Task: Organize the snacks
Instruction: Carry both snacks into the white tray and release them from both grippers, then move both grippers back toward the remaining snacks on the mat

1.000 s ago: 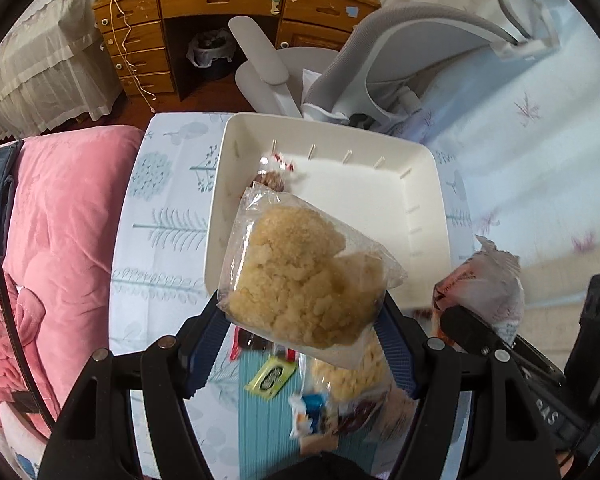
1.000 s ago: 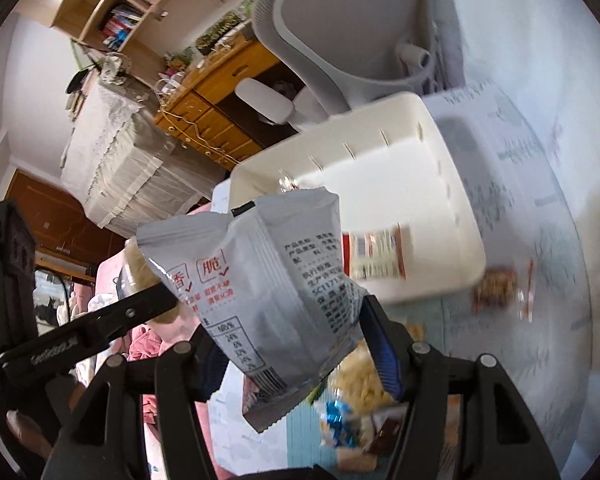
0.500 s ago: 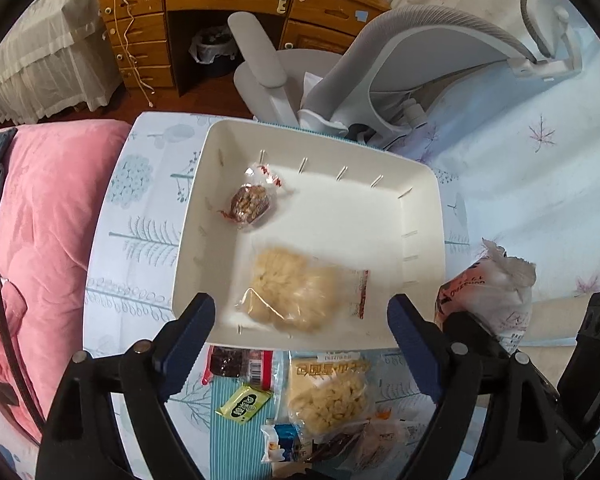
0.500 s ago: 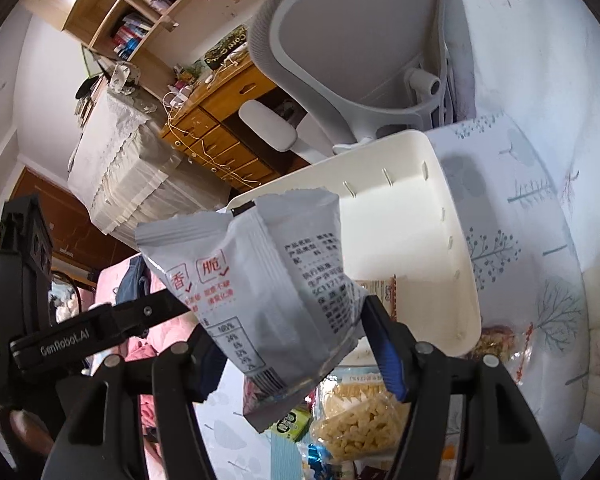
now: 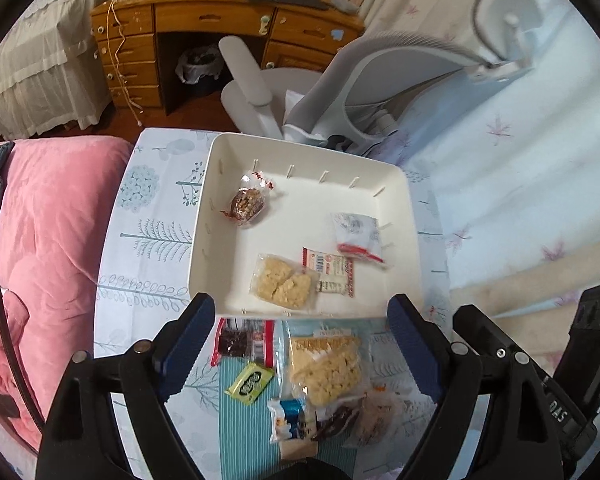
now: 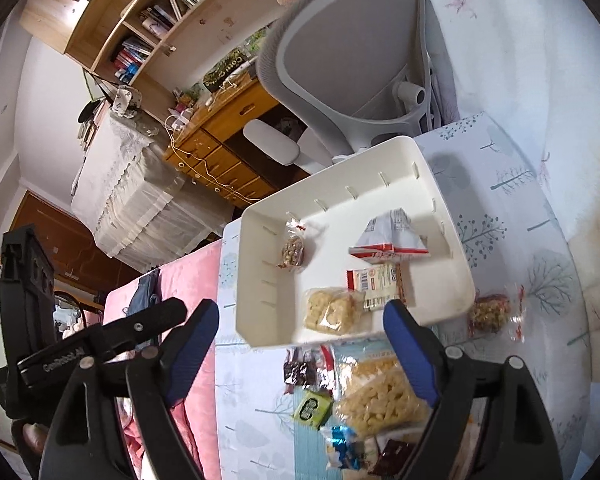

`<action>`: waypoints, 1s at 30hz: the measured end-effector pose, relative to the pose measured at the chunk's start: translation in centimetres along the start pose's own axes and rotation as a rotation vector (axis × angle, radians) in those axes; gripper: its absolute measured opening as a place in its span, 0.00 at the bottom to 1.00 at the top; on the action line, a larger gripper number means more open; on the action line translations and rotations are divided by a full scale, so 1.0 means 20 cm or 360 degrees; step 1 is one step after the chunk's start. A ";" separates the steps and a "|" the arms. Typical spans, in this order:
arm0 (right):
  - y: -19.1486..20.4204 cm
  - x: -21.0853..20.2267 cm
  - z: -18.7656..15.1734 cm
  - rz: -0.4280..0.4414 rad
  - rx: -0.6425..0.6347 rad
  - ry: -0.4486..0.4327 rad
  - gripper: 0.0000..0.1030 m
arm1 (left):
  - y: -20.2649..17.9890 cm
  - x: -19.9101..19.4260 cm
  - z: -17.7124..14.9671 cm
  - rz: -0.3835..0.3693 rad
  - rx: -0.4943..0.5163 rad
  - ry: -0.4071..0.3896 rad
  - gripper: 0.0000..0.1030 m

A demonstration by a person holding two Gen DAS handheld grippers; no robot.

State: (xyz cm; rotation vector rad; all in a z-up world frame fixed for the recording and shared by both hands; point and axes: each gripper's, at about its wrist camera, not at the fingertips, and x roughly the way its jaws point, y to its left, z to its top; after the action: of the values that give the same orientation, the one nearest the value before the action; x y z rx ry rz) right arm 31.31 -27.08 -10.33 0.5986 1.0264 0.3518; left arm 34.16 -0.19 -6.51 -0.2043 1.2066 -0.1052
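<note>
Hovering spread wide and empty, the left gripper point(image 5: 300, 336) and right gripper point(image 6: 300, 336) are facing the white tray point(image 5: 220, 240) at twelve o'clock; the puffed-snack bag point(image 5: 326, 368), lying lengthwise toward them, is sitting just below both at six o'clock.

We note a tray point(image 5: 404, 216) on a table point(image 5: 148, 240), filling the centre of the left wrist frame. In the tray, a nut bar packet point(image 5: 247, 205) lies at upper left, a pouch point(image 5: 356, 236) at right, and a rice cake packet point(image 5: 285, 286) at lower centre, touching a labelled packet point(image 5: 329, 272) on its right. Below the tray on the table lie a dark packet point(image 5: 244, 342), a small candy point(image 5: 250, 378) under it, and a puffed snack bag point(image 5: 326, 364) to their right. In the right wrist frame, another nut packet point(image 6: 492, 312) lies on the table just right of the tray point(image 6: 248, 280). A chair point(image 5: 380, 92) stands above the tray, a desk point(image 5: 204, 36) at upper left.
</note>
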 end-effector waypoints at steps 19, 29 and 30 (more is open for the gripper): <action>0.27 -0.42 -0.64 -0.0162 -0.0090 -0.0270 0.85 | 0.10 -0.50 -0.63 -0.0119 0.0181 -0.0057 0.85; 0.23 -0.54 -0.97 -0.0259 -0.0138 -0.0312 0.85 | 0.15 -0.56 -0.91 -0.0134 0.0207 -0.0044 0.85; 0.22 -0.54 -0.99 -0.0269 -0.0146 -0.0304 0.85 | 0.16 -0.56 -0.93 -0.0127 0.0203 -0.0038 0.85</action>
State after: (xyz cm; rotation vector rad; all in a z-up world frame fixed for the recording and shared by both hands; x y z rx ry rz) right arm 8.74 -23.58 -7.78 0.4498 0.8652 0.1876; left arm 12.69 3.09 -3.33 -0.1418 1.1641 -0.2478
